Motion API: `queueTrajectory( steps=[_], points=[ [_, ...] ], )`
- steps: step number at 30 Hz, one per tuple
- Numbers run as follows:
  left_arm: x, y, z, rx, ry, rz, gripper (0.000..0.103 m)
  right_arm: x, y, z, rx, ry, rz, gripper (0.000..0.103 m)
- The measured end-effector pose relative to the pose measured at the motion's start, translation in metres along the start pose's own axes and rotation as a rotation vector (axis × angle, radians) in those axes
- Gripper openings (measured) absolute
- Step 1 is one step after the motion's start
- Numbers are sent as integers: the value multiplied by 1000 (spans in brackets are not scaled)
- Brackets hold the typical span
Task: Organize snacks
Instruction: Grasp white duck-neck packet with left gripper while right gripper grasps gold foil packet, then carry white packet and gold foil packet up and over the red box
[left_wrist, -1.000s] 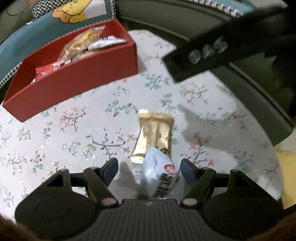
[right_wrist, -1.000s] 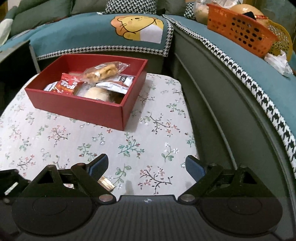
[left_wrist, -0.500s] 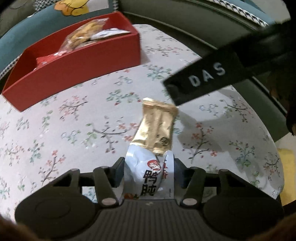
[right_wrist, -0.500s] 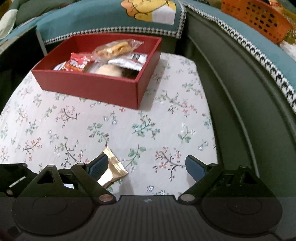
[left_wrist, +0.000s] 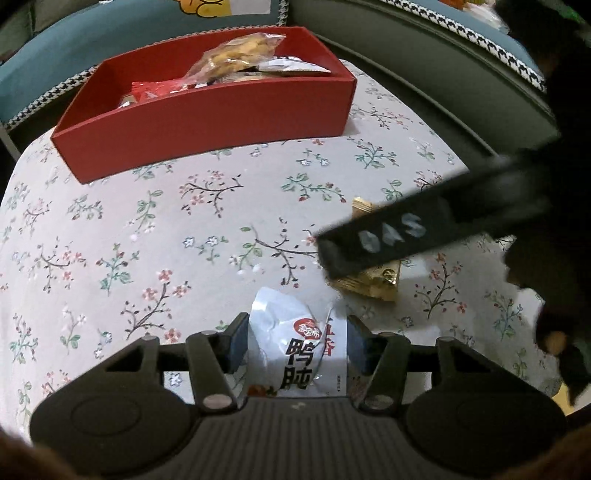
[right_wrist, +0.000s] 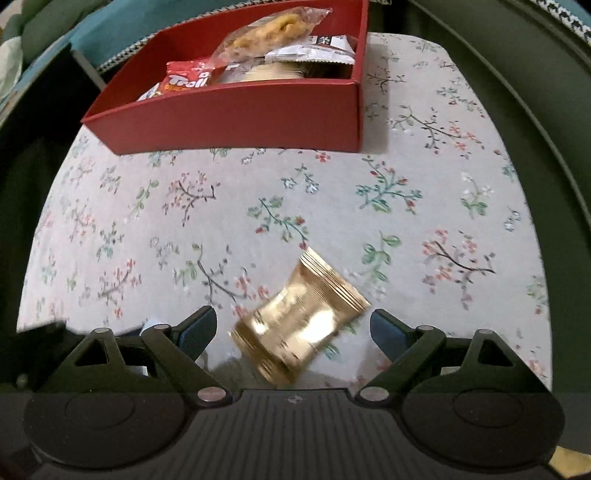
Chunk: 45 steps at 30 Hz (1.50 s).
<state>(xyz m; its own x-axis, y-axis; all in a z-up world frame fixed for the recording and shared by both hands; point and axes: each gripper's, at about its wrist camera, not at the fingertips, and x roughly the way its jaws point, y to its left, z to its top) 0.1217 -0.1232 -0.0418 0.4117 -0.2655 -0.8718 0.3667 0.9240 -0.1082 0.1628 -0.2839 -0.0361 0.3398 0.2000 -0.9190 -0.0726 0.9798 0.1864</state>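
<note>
1. Two snack packs are outside the red box (left_wrist: 207, 110), both near the front edge of the floral tablecloth (left_wrist: 147, 229); the box sits at the cloth's far edge w/ several snacks already in it.
2. Left gripper (left_wrist: 295, 341): jaws narrow, pads pressed on both sides of the white pouch (left_wrist: 299, 350), which crumples between them. Looks like a firm hold.
3. Right gripper (right_wrist: 291, 328): jaws wide, nothing gripped. The gold packet (right_wrist: 299, 325) lies flat on the cloth between the fingers, touching neither pad as far as I can tell.
4. In the left wrist view the right gripper's body crosses over the gold packet (left_wrist: 373, 284), just beside the pouch, so the two tools work close together toward the front right corner.
5. Risks, my judgement:
 - Gold foil is slick and flat; pads may close over the top and skid, or pinch the cloth too and drag it.
 - Packet sits diagonal to the jaws; a corner-only grip could let it twist out.
 - Grippers could bump when both head for the box.
 - Pouch is soft; it may sag or slip en route.
</note>
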Motion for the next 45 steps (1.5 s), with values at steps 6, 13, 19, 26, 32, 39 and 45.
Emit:
queueTrajectory(
  steps=[6, 13, 19, 26, 32, 39, 45],
  points=[
    [-1, 14, -5, -23, 0, 4, 63, 12, 20, 8, -91, -31, -104, 81],
    [5, 20, -9, -33, 16, 21, 63, 3, 16, -1, -193, -38, -128, 56],
    [9, 18, -9, -24, 17, 36, 63, -6, 11, -11, -159, -60, -114, 87],
    [9, 17, -12, -22, 8, 56, 64, 3, 10, -15, -93, -57, -125, 79],
    [8, 19, -13, -18, 11, 53, 63, 1, 26, -22, -192, -60, -154, 55],
    [0, 23, -11, -34, -17, 41, 63, -15, 28, -30, -215, -77, -138, 53],
    [-6, 26, -6, -47, -45, 49, 63, -31, 33, -33, -245, -114, -162, 53]
  ],
)
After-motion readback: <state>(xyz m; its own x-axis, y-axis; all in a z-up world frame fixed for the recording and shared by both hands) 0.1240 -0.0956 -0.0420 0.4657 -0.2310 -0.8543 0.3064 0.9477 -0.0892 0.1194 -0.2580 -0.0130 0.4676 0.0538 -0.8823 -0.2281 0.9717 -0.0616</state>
